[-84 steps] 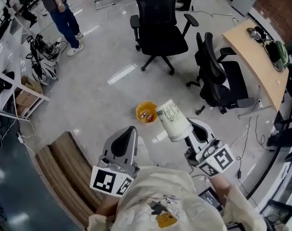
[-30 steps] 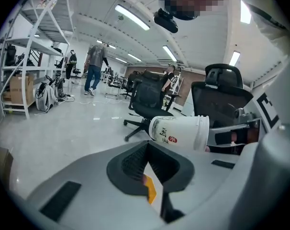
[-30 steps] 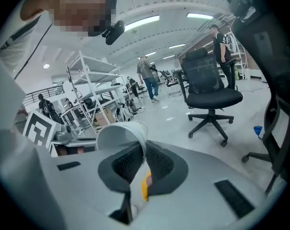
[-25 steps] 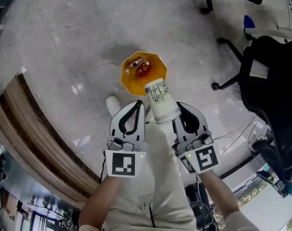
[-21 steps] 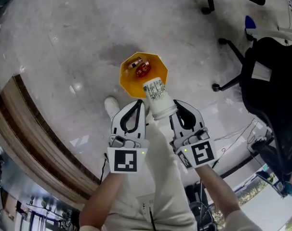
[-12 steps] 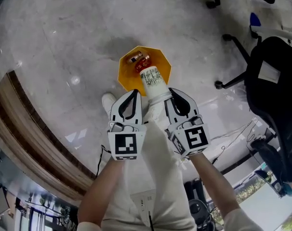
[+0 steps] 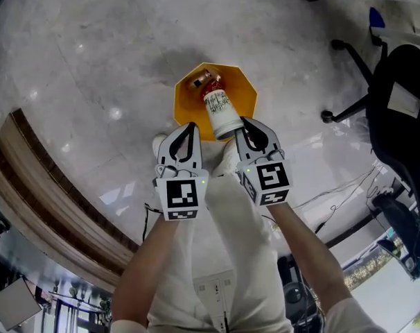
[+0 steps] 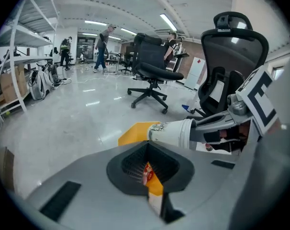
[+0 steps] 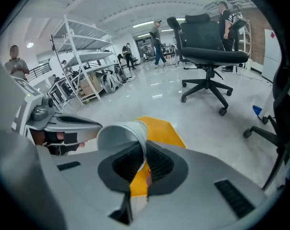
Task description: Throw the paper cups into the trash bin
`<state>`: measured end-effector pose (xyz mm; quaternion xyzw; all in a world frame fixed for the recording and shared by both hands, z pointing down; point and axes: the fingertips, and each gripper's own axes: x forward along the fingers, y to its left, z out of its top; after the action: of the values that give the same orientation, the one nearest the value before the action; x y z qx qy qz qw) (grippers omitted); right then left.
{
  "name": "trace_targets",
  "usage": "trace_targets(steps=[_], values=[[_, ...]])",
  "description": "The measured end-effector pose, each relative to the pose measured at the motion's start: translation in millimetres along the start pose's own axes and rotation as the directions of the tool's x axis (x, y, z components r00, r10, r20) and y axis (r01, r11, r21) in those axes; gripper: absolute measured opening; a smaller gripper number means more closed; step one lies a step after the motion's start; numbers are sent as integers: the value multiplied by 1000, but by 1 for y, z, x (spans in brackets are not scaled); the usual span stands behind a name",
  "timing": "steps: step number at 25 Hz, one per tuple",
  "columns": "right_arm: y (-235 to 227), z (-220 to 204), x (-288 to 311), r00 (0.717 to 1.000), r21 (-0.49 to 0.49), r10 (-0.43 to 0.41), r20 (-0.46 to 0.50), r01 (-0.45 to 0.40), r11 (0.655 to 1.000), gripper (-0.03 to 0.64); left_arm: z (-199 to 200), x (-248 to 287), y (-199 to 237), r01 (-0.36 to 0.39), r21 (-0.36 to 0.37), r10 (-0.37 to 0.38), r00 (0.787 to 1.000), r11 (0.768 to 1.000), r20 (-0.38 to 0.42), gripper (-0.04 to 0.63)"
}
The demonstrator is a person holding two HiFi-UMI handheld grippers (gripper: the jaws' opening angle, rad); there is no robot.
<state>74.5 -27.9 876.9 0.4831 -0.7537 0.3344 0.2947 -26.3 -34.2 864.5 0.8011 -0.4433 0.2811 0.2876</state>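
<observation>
A white printed paper cup (image 7: 220, 113) hangs tilted, its bottom pointing into the yellow octagonal trash bin (image 7: 243, 97) on the floor. My right gripper (image 7: 240, 123) is shut on the cup's rim, directly over the bin's near edge. In the right gripper view the cup (image 9: 120, 132) has its open mouth toward the camera, with one wall pinched by the gripper (image 9: 141, 163) and the bin (image 9: 163, 127) behind it. My left gripper (image 7: 189, 126) is shut and empty just left of the cup. The left gripper view has the cup (image 8: 174, 131) lying sideways above the bin (image 8: 134, 131). Red rubbish (image 7: 208, 83) lies inside the bin.
A curved wooden bench edge (image 7: 47, 186) runs along the left. A black office chair (image 7: 404, 109) stands at the right, with another chair's wheeled base (image 7: 348, 54) behind it. The person's white trousers and shoe (image 7: 160, 144) are below the grippers. More chairs (image 8: 152, 73) and people stand farther off.
The person has come up to the bin. Both grippers moved forward, and the cup went from beside the bin's near edge to over its opening, tipped further down.
</observation>
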Motion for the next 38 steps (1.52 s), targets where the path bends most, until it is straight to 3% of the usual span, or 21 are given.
trace_targets(steps=[10,15,16,17,18,23,29,34,38], values=[[-13,-24,34,995,34,-53,-89,56,998,26,-23,34,-7,32,24,-30,997,999,-76,5],[-19,-32,46,993,42,-57,-105,62,997,29,-43,41,3,-13,29,16,992,999,-128,5],[-20,-34,46,992,51,-52,-113,58,997,49,-42,41,5,-15,24,18,992,1000,-128,5],[-21,-36,46,991,63,-46,-124,54,997,129,-40,39,6,-17,17,19,992,1000,-126,5],[-22,-38,45,990,73,-43,-133,53,996,165,-38,38,7,-19,8,20,992,1000,-123,5],[-19,-32,29,990,54,-44,-136,52,997,130,-27,28,-3,-5,-5,4,994,1000,-109,5],[-6,-5,4,996,47,-23,-87,27,999,29,-2,10,-18,30,-1,-30,996,1000,-83,5],[18,30,-24,997,44,71,-45,-69,997,8,34,-20,-27,24,-11,-25,998,1000,-57,5],[29,61,-50,996,-11,85,-9,-86,996,6,79,-50,-32,20,-17,-20,1000,1000,-1,5]])
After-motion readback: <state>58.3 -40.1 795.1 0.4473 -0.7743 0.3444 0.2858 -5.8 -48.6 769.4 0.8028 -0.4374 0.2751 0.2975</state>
